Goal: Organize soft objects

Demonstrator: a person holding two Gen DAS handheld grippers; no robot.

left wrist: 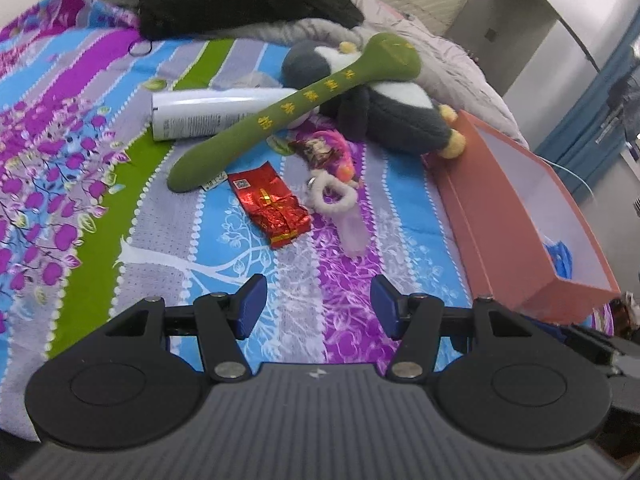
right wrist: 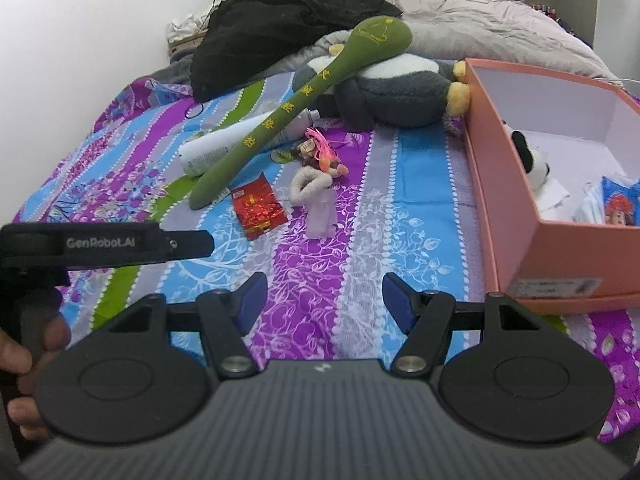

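Both tongs, L point(left wrist: 318, 304) & R point(right wrist: 324, 304), spread, empty, above bed point(left wrist: 280, 264). Green plush point(left wrist: 280, 116) across penguin point(left wrist: 392, 112). Panda point(right wrist: 532, 160) in box point(right wrist: 500, 184).

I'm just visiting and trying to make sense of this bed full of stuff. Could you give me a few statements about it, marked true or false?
1. The green plush spoon lies across the white bottle. True.
2. The pink box is empty. False: a small panda plush and other items sit inside.
3. The left gripper holds the red foil packet. False: its jaws are open and empty.
4. The right gripper is open with nothing between its jaws. True.
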